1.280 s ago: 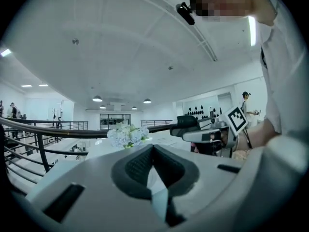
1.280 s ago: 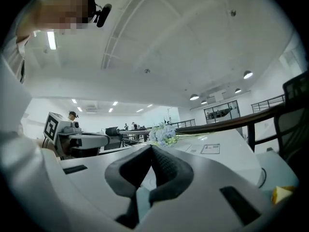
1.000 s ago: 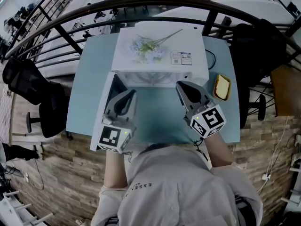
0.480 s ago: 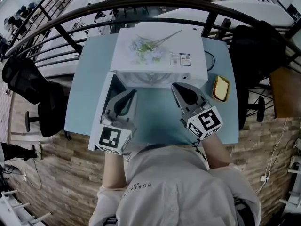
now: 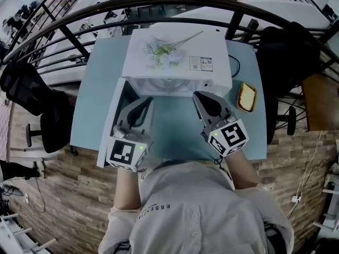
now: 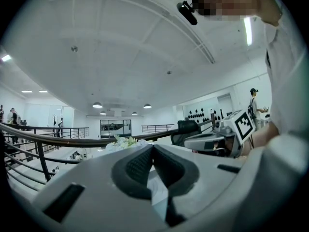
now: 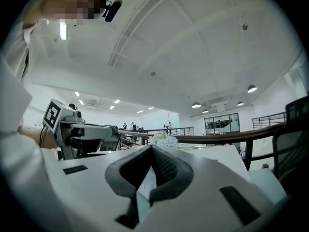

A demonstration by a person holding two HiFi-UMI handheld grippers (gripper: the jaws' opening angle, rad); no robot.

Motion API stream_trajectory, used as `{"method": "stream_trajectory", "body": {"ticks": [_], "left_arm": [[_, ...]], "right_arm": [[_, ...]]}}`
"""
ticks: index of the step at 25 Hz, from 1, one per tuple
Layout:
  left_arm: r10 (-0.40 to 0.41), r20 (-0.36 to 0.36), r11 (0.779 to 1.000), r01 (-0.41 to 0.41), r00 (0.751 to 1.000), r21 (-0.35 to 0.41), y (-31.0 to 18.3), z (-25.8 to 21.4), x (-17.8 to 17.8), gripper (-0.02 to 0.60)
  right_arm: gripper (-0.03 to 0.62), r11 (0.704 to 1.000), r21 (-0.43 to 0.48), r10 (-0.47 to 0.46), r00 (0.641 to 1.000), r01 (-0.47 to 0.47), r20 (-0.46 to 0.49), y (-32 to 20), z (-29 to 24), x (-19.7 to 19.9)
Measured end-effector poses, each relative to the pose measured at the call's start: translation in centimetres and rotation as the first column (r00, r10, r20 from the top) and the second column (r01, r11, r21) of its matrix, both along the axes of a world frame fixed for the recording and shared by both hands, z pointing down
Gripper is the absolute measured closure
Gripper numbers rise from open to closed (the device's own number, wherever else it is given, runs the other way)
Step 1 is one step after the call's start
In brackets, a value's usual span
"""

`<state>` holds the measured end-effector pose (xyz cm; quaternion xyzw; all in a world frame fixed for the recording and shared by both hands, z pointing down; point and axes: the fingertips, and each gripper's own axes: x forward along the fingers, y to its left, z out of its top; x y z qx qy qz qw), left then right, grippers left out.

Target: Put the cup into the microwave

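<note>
The white microwave (image 5: 175, 62) stands at the back of the light blue table (image 5: 98, 89), with its door (image 5: 110, 125) swung open to the left and the cavity (image 5: 169, 87) showing. No cup shows in any view. My left gripper (image 5: 144, 101) is held level in front of the open door, jaws shut with nothing between them (image 6: 152, 147). My right gripper (image 5: 199, 96) is level in front of the microwave's right half, also shut and empty (image 7: 152, 148). Both tips stop just short of the microwave's front.
A spray of pale flowers (image 5: 161, 52) lies on top of the microwave. A yellow object (image 5: 247, 97) sits on the table to its right. A curved black railing (image 5: 159, 4) runs behind the table, with black chairs at the left (image 5: 29, 97) and right (image 5: 288, 52).
The head view has shifted slightly. Both grippers keep their places in front of the microwave and stay shut.
</note>
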<state>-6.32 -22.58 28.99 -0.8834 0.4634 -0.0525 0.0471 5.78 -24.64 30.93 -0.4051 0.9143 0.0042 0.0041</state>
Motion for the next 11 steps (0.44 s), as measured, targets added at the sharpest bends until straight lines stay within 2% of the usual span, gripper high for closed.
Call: {"method": "stream_trajectory", "body": {"ticks": [11], "left_arm": [[-0.004,-0.002,1.000,0.004,1.000,0.013,0.34,-0.43,-0.07,0.580]], "right_arm": [[0.579,1.000,-0.012,0.010,1.000,-0.009,0.017,0.15,-0.01,-0.63]]}}
